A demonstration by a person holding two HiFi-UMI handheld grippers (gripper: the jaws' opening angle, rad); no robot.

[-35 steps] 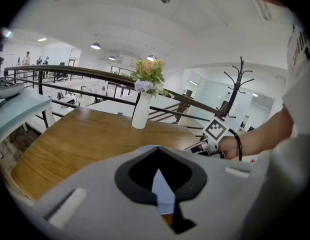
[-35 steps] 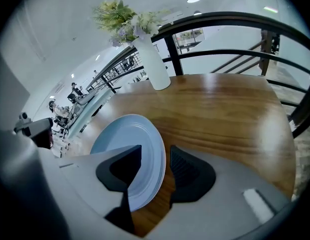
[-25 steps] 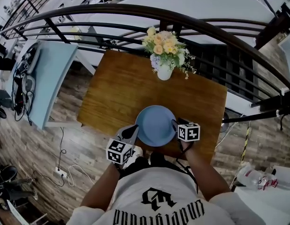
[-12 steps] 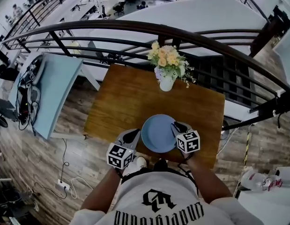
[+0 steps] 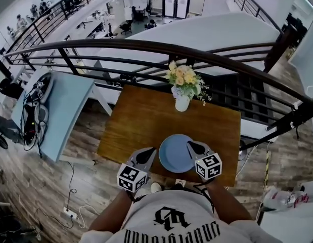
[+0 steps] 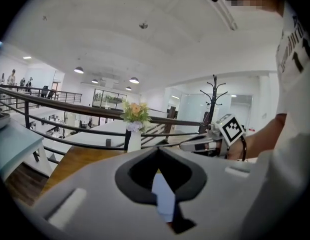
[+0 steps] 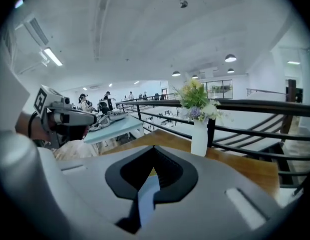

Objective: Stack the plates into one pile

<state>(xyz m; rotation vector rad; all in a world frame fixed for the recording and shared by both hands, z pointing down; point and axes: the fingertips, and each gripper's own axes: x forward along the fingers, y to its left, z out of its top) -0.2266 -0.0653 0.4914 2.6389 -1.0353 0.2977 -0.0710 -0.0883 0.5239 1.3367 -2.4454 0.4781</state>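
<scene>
Head view: you look down on one round blue plate (image 5: 175,153) lying flat near the front edge of the wooden bench (image 5: 141,115). The white vase (image 5: 182,103) of flowers stands well apart at the back.
Left claw (image 5: 150,152): clenched, its tips meeting with nothing pinched. It sits just beside the plate's left rim.
Right claw (image 5: 190,145): its jaws have just been closing and now press together on nothing. It overlaps the plate's right rim from above, and the blue sliver in its slot is the plate beyond.
Step in hand: stacking looks finished, since no other plate shows anywhere on the bench. You cannot tell from above how many plates lie under the top one.
Next move: probably just keep both claws clear of the pile. If you check it, come in low and level at the rim so you do not nudge it toward the bench edge.
Plate: smooth, pale blue and shallow, with a slightly raised rim. It is likely hard and slippery.
Bench: rectangular, in warm brown wood with visible grain.
Vase: white, narrow and tapered, with a loose yellow and peach bouquet that could tip easily.
Claws: grey moulded shells with dark diamond-shaped inner pads.
</scene>
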